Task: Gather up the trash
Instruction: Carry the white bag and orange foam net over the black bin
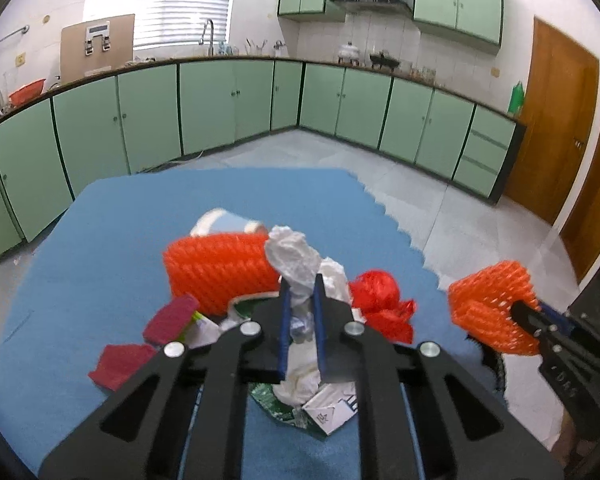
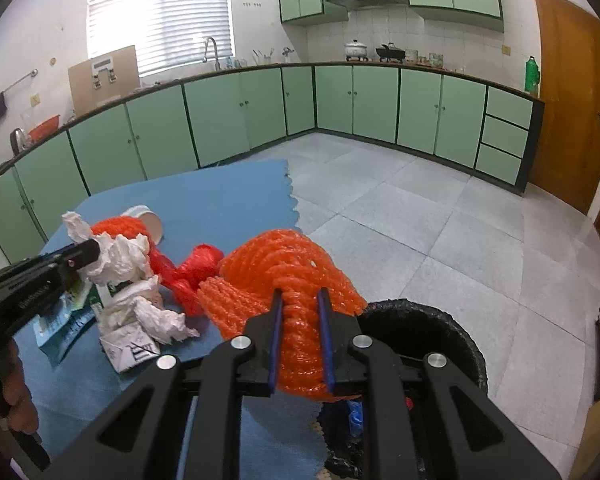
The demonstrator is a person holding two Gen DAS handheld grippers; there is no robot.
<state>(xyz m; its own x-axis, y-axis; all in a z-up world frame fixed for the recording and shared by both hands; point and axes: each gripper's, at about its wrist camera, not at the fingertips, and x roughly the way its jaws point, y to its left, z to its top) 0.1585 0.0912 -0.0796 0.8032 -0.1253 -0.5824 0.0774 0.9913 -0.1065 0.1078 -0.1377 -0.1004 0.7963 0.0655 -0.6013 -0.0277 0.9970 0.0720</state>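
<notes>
Blue mat (image 1: 100,240) covers the surface, soft-looking, with a jagged puzzle-tooth edge toward the grey tiled floor (image 2: 420,208).

Trash heap on the mat, centre:
- Crumpled white tissue wad (image 1: 296,264), soft, creased, standing tall.
- Orange foam net sleeve (image 1: 220,272), tubular, diamond-mesh texture, lying behind and left of the tissue.
- White paper cup (image 1: 224,222) on its side behind that sleeve.
- Red plastic bag (image 1: 380,300), glossy, knotted and scrunched, right of the tissue.
- Maroon flat scraps (image 1: 172,316), ragged edges, left of the heap.
- Flattened carton (image 2: 130,348), white with printed characters, under the tissue; a green-and-white wrapper (image 2: 60,320) beside it.

Left gripper (image 1: 300,300): blue-padded fingers narrowed to a small gap, pinching the white tissue wad between them. The wad rises above the fingertips and trails down to the carton.

Right gripper (image 2: 300,320): fingers drawn in tight on a second orange foam net (image 2: 284,268), bunched and folded, same mesh texture. The net bulges out past both pads. It is held off the mat at the mat's right edge, just beside the rim of a black-lined bin (image 2: 420,320); part of the net overlaps the rim in the right wrist view.

Bin liner is crinkled black plastic; some dark and blue items show inside, too dim to tell.
</notes>
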